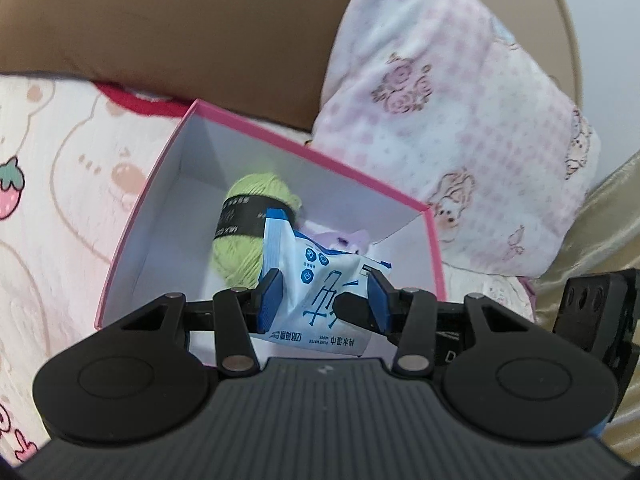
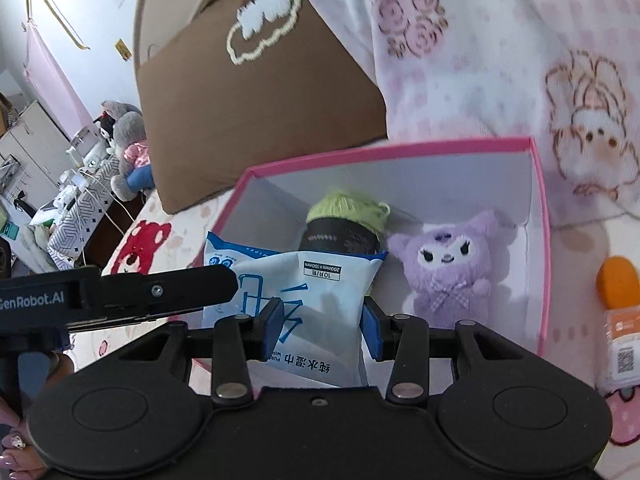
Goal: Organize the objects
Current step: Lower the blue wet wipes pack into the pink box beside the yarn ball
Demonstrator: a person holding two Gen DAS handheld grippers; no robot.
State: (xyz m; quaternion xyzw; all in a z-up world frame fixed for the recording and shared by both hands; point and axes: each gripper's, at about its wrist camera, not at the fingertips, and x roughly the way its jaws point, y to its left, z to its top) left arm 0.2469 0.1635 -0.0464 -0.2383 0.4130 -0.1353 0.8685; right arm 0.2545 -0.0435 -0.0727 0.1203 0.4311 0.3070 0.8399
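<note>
Pink-rimmed box (image 1: 434, 240) sits open on a bed among pillows, already holding 1 green yarn ball (image 1: 240, 240) and 1 purple plush toy (image 2: 448, 268). Both grippers hold 1 blue-and-white wipes pack (image 2: 304, 304) together above it, probably to lower it in level: left gripper (image 1: 324, 300) and right gripper (image 2: 318, 330) each have fingers clamped on the pack's sides.

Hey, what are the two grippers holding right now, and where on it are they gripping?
Both hold the wipes pack over the pink box: left gripper and right gripper each pinch its lower part.
</note>
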